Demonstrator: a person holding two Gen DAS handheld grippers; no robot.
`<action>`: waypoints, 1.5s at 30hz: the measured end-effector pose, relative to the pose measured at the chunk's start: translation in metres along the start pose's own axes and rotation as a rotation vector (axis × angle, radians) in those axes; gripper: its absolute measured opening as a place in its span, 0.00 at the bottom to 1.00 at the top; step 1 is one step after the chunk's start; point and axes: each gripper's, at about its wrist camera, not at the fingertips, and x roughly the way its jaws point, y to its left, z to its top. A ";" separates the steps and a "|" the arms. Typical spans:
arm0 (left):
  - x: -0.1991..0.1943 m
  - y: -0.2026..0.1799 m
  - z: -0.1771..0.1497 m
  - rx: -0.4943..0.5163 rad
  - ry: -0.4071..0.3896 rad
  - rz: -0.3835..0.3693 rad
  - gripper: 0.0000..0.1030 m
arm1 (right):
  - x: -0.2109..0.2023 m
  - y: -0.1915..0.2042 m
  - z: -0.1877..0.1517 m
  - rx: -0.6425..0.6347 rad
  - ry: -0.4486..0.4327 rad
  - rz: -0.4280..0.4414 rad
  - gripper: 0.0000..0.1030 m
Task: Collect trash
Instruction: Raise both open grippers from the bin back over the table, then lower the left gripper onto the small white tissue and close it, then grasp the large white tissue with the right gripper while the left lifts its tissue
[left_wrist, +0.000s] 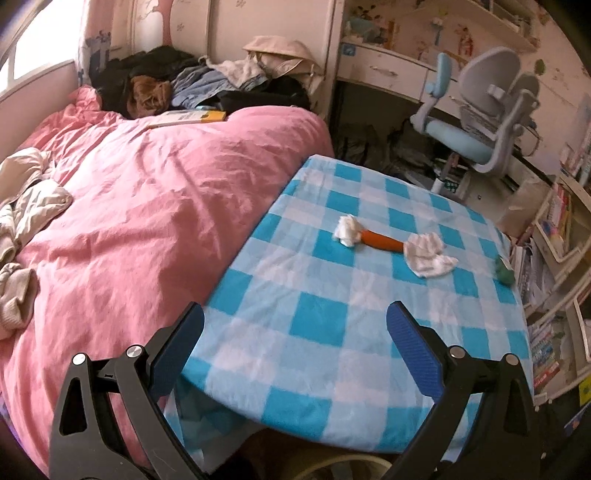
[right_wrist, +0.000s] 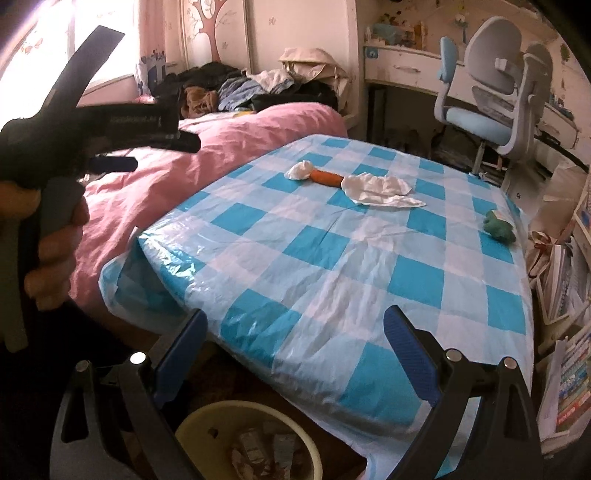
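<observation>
Nearest, under the table's front edge, stands the bin (right_wrist: 255, 443), a pale round tub with crumpled scraps already in it. Above it both grippers hang short of the table. The right gripper (right_wrist: 295, 354) has its blue pads spread wide with nothing between them; the left gripper (left_wrist: 295, 343) is spread just as wide and is empty too. In the right view a hand (right_wrist: 51, 243) holds the left tool by its grip.

The table (left_wrist: 325, 332) wears a blue-and-white checked cloth, bare across its near half. Toward the far side lies the trash: a balled tissue (left_wrist: 347, 229) touching one end of an orange stick (left_wrist: 380, 240), likely a carrot, and a flatter tissue (left_wrist: 428, 254) at its other end. A green lump (right_wrist: 499, 225) sits apart near the right edge. Beyond are a pink bed (left_wrist: 147, 206) and a chair (left_wrist: 480, 122).

The step in hand seems to be the approach, with nothing picked yet. Next, either gripper must reach well forward over the cloth, come down on a tissue, pinch the soft paper without snagging the cloth, and carry it back to the bin.
</observation>
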 end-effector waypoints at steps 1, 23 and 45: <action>0.006 0.002 0.006 -0.002 0.004 0.010 0.93 | 0.002 0.000 0.001 -0.004 0.003 0.001 0.89; 0.149 -0.063 0.069 0.141 0.122 0.067 0.93 | 0.073 -0.025 0.049 -0.090 0.102 0.034 0.89; 0.218 -0.073 0.087 0.114 0.245 -0.085 0.17 | 0.133 -0.030 0.085 -0.100 0.123 0.126 0.89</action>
